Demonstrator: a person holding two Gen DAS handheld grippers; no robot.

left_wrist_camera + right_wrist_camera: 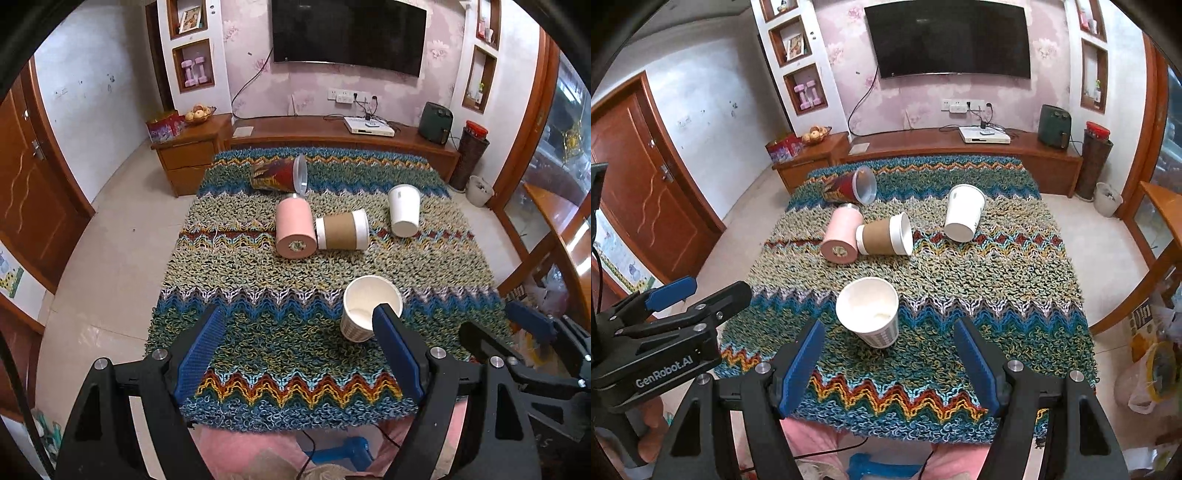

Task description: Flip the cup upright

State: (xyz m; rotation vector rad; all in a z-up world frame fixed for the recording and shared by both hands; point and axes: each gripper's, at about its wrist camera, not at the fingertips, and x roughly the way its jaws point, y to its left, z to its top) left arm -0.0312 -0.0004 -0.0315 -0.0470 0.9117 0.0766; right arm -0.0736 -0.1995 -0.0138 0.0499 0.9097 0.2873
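Note:
A white paper cup (369, 306) (868, 312) stands upright, mouth up, near the front of the knitted mat. Farther back lie a pink cup (295, 230) (840, 236), a brown-sleeved cup (341, 230) (884, 234), a white cup (404, 210) (964, 212) and a red patterned cup (279, 175) (851, 186), all on their sides. My left gripper (299, 325) is open and empty, its right finger beside the upright cup. My right gripper (890, 341) is open and empty, just in front of that cup.
The mat (258, 332) (997, 295) covers a small table with tiled floor around it. A wooden TV bench (332, 136) stands behind, a wooden door (22, 192) at left, and a bin (478, 190) at right. The right gripper shows at the left wrist view's right edge (532, 328).

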